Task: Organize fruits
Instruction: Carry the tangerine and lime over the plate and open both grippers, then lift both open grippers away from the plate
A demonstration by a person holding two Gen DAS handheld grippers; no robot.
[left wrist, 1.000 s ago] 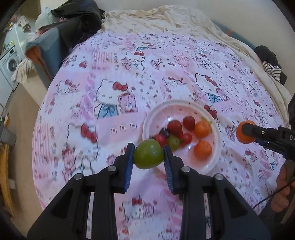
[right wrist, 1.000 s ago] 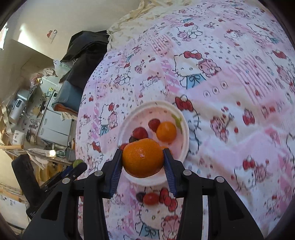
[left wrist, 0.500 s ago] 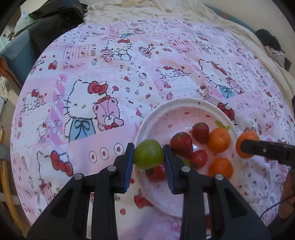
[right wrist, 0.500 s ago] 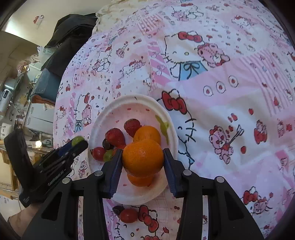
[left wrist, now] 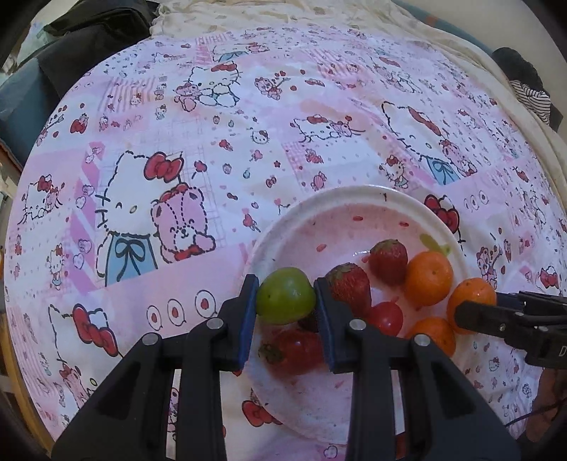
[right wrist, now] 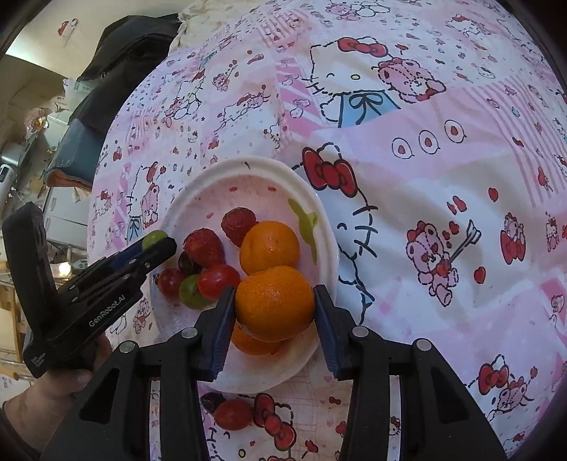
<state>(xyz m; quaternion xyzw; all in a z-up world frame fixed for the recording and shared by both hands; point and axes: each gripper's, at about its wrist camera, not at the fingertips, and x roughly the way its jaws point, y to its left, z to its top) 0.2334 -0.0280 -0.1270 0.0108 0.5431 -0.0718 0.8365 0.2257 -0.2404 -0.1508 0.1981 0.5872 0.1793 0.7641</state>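
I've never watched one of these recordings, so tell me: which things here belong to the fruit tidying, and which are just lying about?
Part of the job:
- left gripper holding a green fruit
- right gripper holding an orange
- white plate with strawberries, oranges and cherry tomatoes
- loose cherry tomato beside the plate

Just lying about:
- patterned pink bedsheet
- dark clothes

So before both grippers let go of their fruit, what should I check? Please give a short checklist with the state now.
1. Left gripper holds the green fruit: ok.
2. Right gripper holds the orange: ok.
3. Green fruit is over the plate: ok, near its left rim.
4. Orange is over the plate: ok, but above another orange, so it may roll.
5. Fruit already rests on the plate: cannot tell.
6. All fruit gathered: not ok, a red tomato and a dark grape lie on the cloth.
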